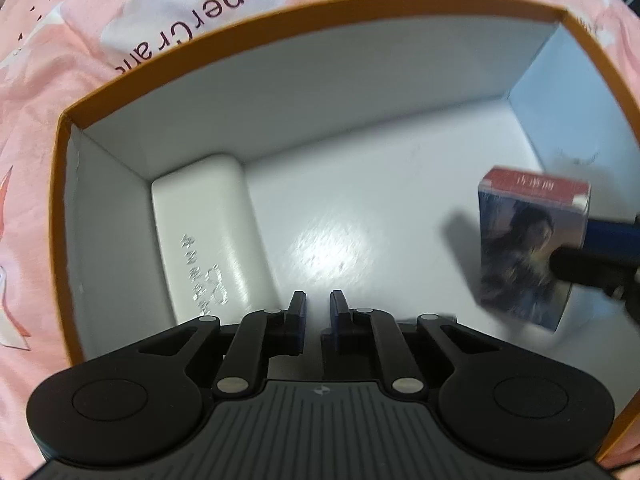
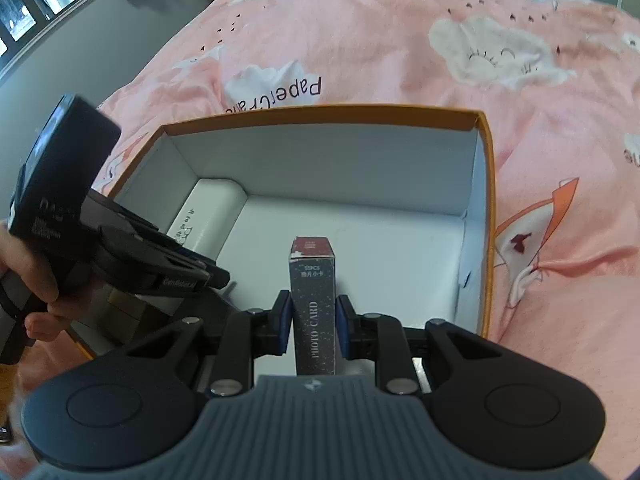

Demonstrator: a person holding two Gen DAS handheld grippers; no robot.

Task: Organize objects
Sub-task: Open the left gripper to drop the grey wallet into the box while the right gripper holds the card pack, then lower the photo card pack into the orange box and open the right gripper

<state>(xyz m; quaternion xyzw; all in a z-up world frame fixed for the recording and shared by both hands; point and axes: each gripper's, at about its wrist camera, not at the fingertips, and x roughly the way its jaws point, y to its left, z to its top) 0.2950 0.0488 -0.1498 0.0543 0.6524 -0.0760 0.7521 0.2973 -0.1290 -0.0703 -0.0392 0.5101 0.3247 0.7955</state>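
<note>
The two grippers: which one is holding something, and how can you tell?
The right gripper: its fingers clamp the photo card box over the orange-rimmed box. The left gripper has closed fingers with nothing between them.

The card box (image 2: 313,308) said "PHOTO CARD" and "55PCS" down its side, and the pink bedsheet (image 2: 400,60) had "PaperCrane" printed on it.
</note>
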